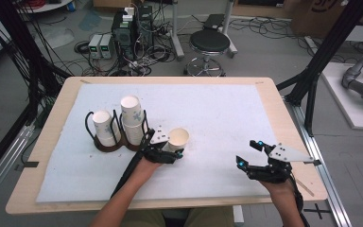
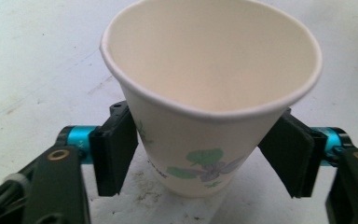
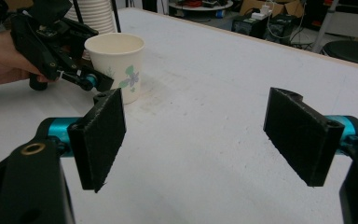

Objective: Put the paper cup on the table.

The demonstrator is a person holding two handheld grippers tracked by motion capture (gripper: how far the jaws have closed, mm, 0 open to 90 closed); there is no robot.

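Observation:
A white paper cup (image 1: 178,138) with a green and purple flower print stands upright on the white mat, open end up. My left gripper (image 1: 172,150) is shut on it, one black pad pressed to each side of the cup (image 2: 205,154) low on its wall. My right gripper (image 1: 247,152) hovers open over the mat's right part with nothing between its jaws. In the right gripper view the wide-set gripper (image 3: 200,135) faces the cup (image 3: 116,60) across bare mat.
A dark wire cup rack (image 1: 108,145) stands left of the held cup, with a short cup stack (image 1: 103,127) and a taller one (image 1: 132,118). The wooden table edge (image 1: 283,109) frames the mat (image 1: 217,113). A stool (image 1: 209,45) and cables lie beyond.

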